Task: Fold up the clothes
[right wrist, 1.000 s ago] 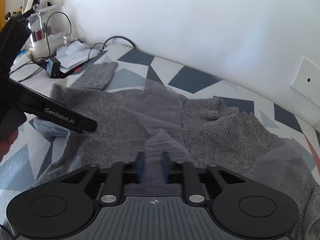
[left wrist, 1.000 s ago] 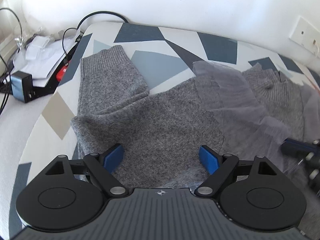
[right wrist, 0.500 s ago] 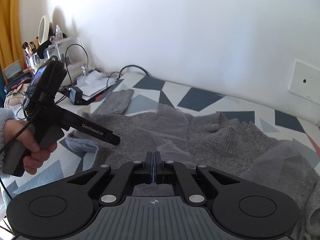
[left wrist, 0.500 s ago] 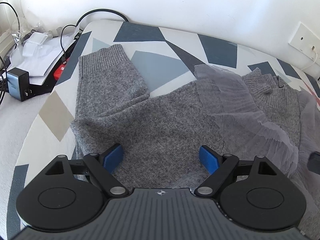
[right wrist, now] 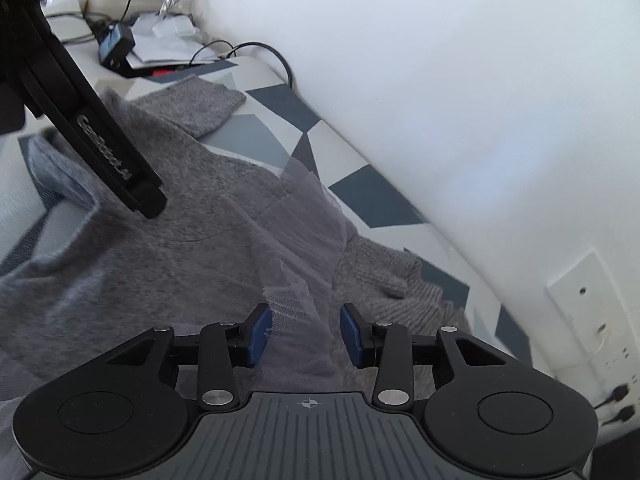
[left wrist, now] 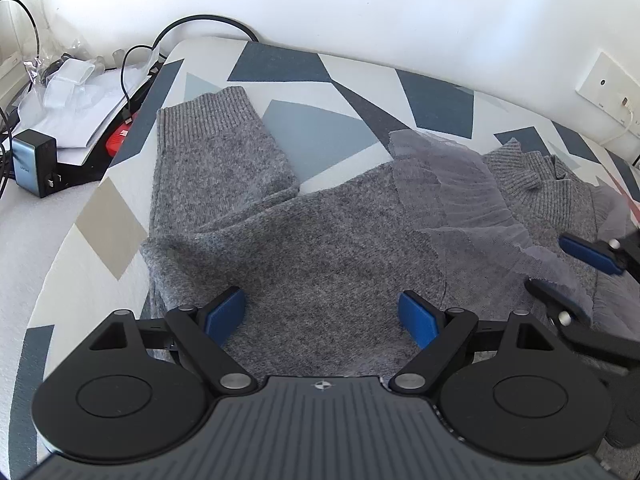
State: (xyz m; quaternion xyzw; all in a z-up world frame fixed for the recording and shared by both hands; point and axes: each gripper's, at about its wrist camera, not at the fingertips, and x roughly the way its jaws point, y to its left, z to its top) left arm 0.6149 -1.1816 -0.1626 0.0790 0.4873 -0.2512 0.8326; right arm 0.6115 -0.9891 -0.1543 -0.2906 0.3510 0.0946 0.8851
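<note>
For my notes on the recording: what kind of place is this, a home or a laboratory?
Probably a home, likely a bedroom: a grey sweater lies on a geometric-patterned cover against a white wall, with a charger and cables beside it.

Your sweater [left wrist: 320,248] is grey knit, fuzzy and matt, with ribbing at the cuff [left wrist: 204,116] and collar [left wrist: 524,176]. Over its shoulder lies sheer grey tulle [left wrist: 452,196], a fine see-through mesh. The cover [left wrist: 288,68] under it looks like smooth printed cloth. Your left tool [left wrist: 322,316] and right tool [right wrist: 306,336] are matt black plastic with bright metal pivot pins and blue pads [right wrist: 258,336] of dull finish; each body is ridged. Beside the cover you have white paper [left wrist: 76,120], a satin grey charger [left wrist: 34,162] and glossy black cable [left wrist: 200,24]. The wall [left wrist: 360,8] is smooth matt white.
</note>
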